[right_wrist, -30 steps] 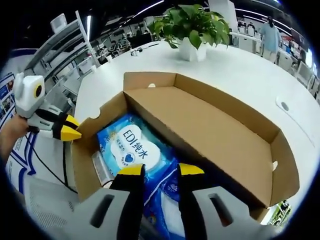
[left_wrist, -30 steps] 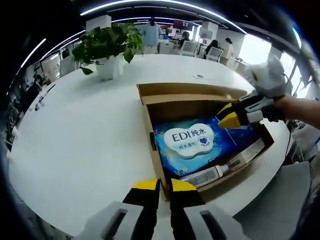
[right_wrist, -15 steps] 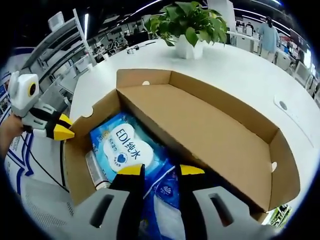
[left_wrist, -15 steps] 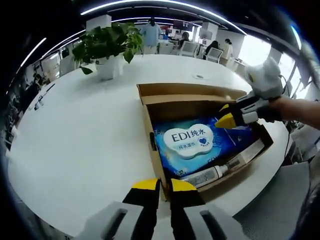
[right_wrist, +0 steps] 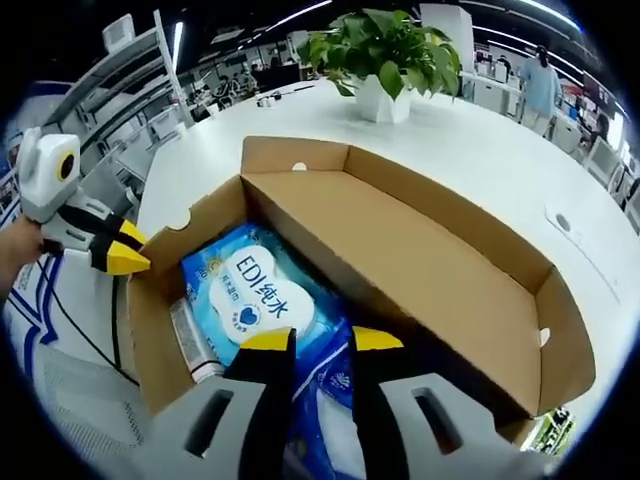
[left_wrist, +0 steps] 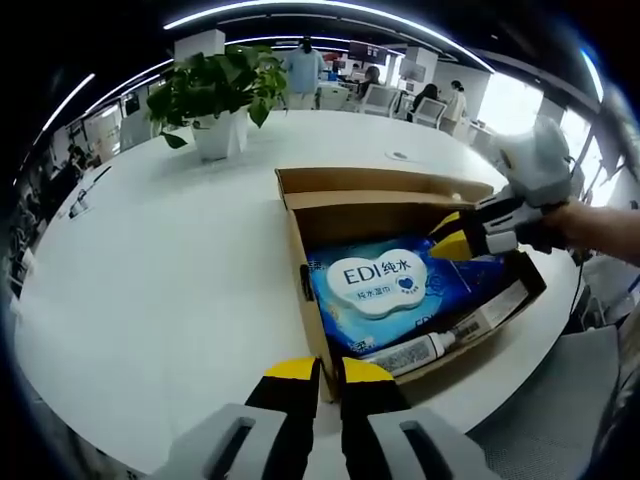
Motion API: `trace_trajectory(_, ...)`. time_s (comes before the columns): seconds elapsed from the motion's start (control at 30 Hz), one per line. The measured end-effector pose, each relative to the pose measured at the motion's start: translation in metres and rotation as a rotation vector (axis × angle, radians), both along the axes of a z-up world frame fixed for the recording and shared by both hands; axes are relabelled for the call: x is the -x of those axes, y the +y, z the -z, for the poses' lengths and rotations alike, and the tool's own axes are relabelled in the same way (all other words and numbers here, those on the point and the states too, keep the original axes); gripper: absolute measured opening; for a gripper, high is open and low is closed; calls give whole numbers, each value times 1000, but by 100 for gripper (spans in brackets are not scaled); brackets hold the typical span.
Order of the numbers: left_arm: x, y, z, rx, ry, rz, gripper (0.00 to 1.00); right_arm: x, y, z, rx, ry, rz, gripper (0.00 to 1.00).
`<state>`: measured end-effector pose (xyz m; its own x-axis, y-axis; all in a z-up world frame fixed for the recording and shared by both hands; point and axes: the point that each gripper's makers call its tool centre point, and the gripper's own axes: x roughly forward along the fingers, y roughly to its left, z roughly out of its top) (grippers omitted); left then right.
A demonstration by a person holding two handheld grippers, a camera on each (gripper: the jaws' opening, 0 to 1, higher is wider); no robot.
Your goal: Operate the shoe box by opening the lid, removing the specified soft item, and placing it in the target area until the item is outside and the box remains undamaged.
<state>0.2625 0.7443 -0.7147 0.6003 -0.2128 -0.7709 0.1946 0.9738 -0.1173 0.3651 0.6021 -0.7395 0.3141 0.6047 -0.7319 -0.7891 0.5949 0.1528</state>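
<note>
wipes pack still in the open box, both tools unloaded

from my left gripper, the jaws stand nearly together with only a thin gap and nothing between them, parked just outside the near wall of the shoe box. the lid is already folded back, so the inside is open to me.

inside lies the soft item, a blue wet wipes pack with a white cloud-shaped label, flat on the box floor. i judge it light and squashy, with a slick film wrapper that could slide out of a shallow pinch. i'd take it by a side edge or corner of the pack, not by the label flap, which might peel up. a white tube lies along the wall beside it, touching or nearly so.

further right, my right gripper hangs over the pack's near end, jaws a little apart, holding nothing. more blue packaging sits under it; i cannot tell whether it is a separate pack. cardboard walls look thin, so i'd lift straight up.
</note>
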Motion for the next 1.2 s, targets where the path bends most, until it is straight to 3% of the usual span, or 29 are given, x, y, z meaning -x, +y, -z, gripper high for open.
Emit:
trace_trajectory(0.27,0,1,0,0,-1,3,7,-7,-7,5,12,13,39,20)
trace_trajectory(0.5,0,0,0,3,-4,4,7,-10,7,6,-90,58,79,20)
trace_trajectory(0.93,-1,1,0,16,-9,3,7,-9,11,13,-100,110,120,18)
trace_trajectory(1.07,0,1,0,24,-12,0,7,-10,12,21,-102,160,165,17)
trace_trajectory(1.17,0,1,0,25,-14,-2,7,-17,5,23,-83,150,214,8)
trace_trajectory(1.2,0,1,0,25,-14,-3,7,-14,6,23,-91,158,194,8)
